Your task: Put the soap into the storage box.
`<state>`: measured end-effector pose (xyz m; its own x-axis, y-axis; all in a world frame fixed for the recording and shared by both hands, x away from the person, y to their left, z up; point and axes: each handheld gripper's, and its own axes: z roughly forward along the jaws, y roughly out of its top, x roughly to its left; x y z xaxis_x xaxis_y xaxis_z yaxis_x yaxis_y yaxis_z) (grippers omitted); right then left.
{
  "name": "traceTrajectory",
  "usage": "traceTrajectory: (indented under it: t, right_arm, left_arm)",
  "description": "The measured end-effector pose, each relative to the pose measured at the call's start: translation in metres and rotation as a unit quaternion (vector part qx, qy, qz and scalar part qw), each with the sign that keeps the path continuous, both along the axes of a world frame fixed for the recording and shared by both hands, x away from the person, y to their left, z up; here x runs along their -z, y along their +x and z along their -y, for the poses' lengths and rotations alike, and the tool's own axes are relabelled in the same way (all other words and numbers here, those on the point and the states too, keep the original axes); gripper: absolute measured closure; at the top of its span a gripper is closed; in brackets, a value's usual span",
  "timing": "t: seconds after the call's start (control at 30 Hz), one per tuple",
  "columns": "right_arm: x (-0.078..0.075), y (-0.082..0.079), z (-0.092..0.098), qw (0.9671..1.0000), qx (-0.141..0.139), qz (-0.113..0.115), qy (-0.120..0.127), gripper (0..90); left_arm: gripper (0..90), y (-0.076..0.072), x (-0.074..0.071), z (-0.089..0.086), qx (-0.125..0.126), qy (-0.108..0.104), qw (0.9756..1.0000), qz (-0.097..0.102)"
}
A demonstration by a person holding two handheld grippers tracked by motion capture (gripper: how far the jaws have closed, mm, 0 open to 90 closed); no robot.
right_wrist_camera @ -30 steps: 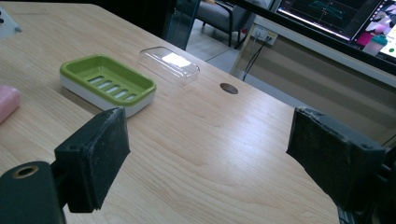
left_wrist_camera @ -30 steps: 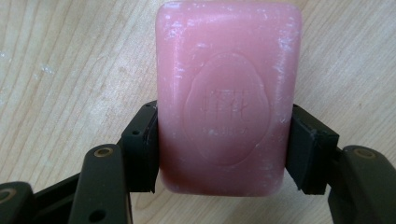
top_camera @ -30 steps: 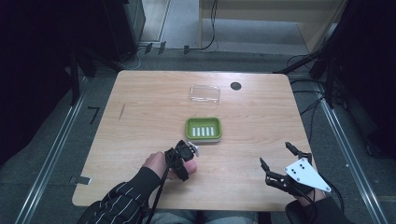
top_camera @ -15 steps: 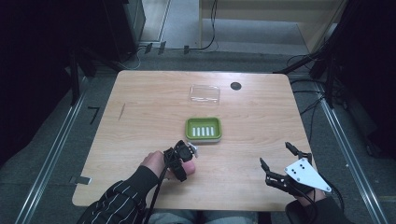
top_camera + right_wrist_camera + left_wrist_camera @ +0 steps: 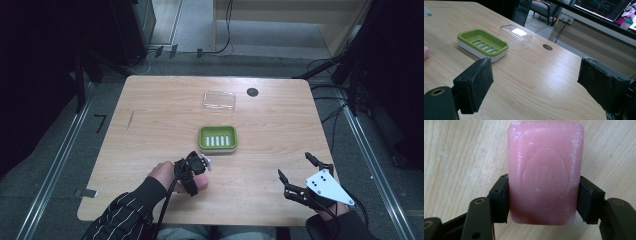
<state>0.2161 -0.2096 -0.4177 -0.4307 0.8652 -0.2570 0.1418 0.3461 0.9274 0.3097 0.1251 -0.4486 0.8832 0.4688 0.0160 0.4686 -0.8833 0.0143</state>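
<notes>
- The left hand-held gripper is clenched on a pink bar of soap, gripping its two long sides just above the worktop, near the front edge.
- The green soap dish sits empty just beyond it; its clear lid lies apart, farther back.
- The right hand-held gripper hangs released, holding nothing.
- Likely left: soap into dish, then lid on.

Clear lid behind soap dish.

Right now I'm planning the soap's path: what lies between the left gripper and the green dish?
Only bare wood: in the high view, nothing sits between the left gripper, shut on the pink soap, and the green dish.
</notes>
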Motion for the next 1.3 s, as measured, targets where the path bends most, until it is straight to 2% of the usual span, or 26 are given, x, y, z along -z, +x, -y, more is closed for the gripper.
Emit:
traceTrajectory:
  t: [0.73,0.97,1.3]
  right_arm:
    - [0.000,0.000,0.000,1.0000,0.000,0.000,-0.001,13.0]
    - [0.000,0.000,0.000,1.0000,-0.001,0.000,-0.001,13.0]
    - [0.000,0.000,0.000,1.0000,-0.001,-0.001,-0.001,13.0]
  left_arm:
    - [38.5,0.013,-0.010,0.003,0.033,0.011,0.9994,0.001]
    - [38.5,0.016,-0.012,0.003,0.039,0.007,0.9992,0.005]
    - [38.5,0.021,-0.017,0.007,0.056,0.009,0.9984,0.002]
